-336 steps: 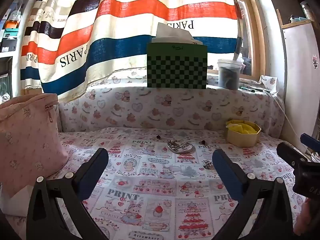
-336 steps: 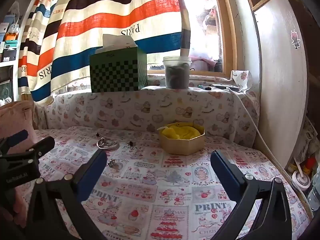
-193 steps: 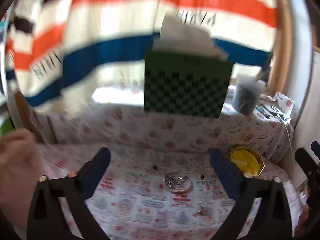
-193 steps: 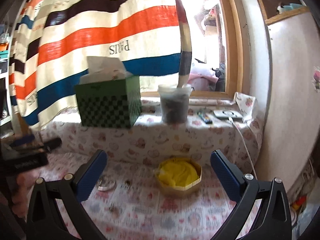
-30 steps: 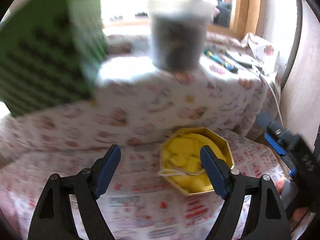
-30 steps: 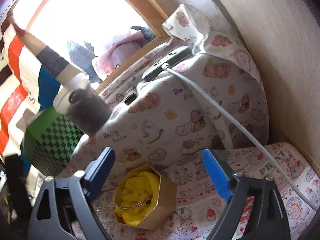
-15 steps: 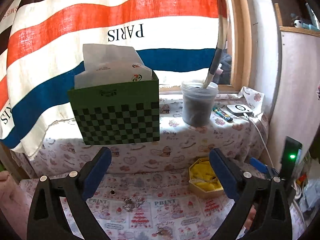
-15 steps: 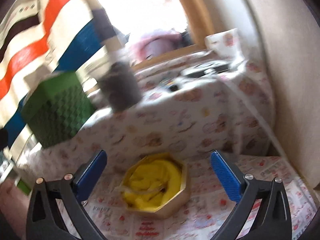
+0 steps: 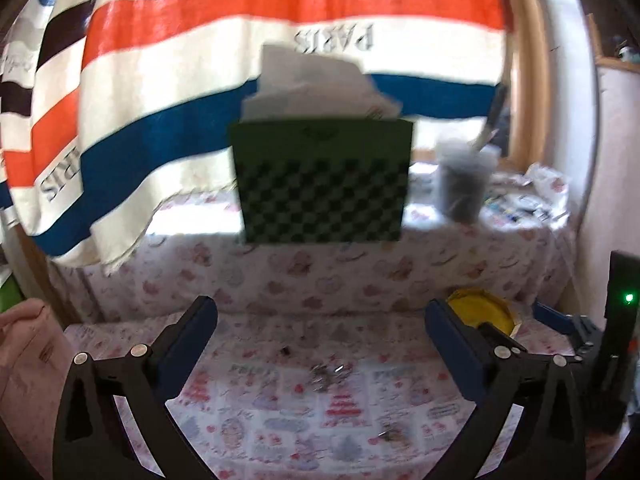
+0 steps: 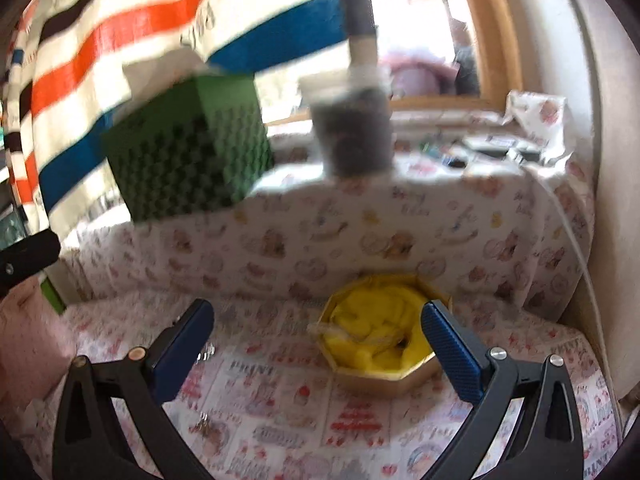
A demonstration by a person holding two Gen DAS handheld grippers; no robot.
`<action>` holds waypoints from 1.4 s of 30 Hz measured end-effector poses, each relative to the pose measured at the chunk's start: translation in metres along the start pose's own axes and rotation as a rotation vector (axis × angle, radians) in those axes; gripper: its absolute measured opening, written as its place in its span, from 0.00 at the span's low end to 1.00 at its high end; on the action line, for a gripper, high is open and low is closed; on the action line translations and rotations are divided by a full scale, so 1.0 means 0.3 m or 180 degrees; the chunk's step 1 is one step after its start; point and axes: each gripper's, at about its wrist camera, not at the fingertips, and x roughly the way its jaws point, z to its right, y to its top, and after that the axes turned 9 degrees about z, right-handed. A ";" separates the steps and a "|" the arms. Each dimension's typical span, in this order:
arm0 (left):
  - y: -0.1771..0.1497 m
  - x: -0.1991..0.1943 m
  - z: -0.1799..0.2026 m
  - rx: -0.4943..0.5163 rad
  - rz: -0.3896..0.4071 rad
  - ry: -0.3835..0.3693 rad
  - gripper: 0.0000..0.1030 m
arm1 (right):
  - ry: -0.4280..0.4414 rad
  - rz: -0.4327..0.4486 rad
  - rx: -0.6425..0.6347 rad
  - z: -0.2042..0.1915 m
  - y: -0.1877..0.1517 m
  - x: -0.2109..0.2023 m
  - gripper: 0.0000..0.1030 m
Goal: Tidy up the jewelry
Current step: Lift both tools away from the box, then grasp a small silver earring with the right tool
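Note:
A gold octagonal box (image 10: 384,376) with yellow lining sits on the printed cloth by the back ledge; a thin bracelet lies across its lining. It also shows in the left wrist view (image 9: 482,312). Small silver jewelry pieces (image 9: 330,374) lie on the cloth, with a dark bead (image 9: 285,351) and another piece (image 9: 390,436) nearby. My left gripper (image 9: 320,340) is open and empty above the jewelry. My right gripper (image 10: 318,336) is open and empty, just left of the box. More pieces show in the right wrist view (image 10: 206,354).
A green checkered tissue box (image 9: 324,184) and a grey tub (image 9: 464,180) stand on the back ledge under a striped curtain (image 9: 200,60). A pink bag (image 9: 28,360) sits at the left. A white cable (image 10: 576,256) runs down the right wall.
Both views are blurred from motion. The left gripper has swung down and left toward the jewelry on the cloth. The right gripper has moved closer to the gold box.

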 end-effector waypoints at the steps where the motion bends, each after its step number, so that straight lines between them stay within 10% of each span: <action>1: -0.014 0.012 -0.010 -0.0006 -0.0084 0.0147 1.00 | 0.0016 -0.0297 -0.0140 -0.024 -0.016 0.036 1.00; 9: -0.108 0.065 -0.050 -0.0078 -0.0249 0.0086 1.00 | 0.0560 -0.0823 -0.0251 -0.132 -0.112 0.100 0.98; 19: -0.159 0.180 -0.225 -0.0473 -0.0589 0.0514 1.00 | 0.0536 -0.1096 -0.0316 -0.206 -0.218 0.141 0.24; 28: -0.175 0.201 -0.282 -0.0649 -0.0637 0.0637 1.00 | 0.1009 -0.1027 -0.0119 -0.231 -0.206 0.117 0.09; 39: -0.189 0.230 -0.287 -0.0823 -0.0576 0.0466 0.99 | 0.0941 -0.1098 -0.0256 -0.265 -0.242 0.143 0.12; 42: -0.219 0.271 -0.312 -0.0971 -0.0636 0.0465 0.84 | 0.0968 -0.1135 -0.0294 -0.271 -0.248 0.149 0.19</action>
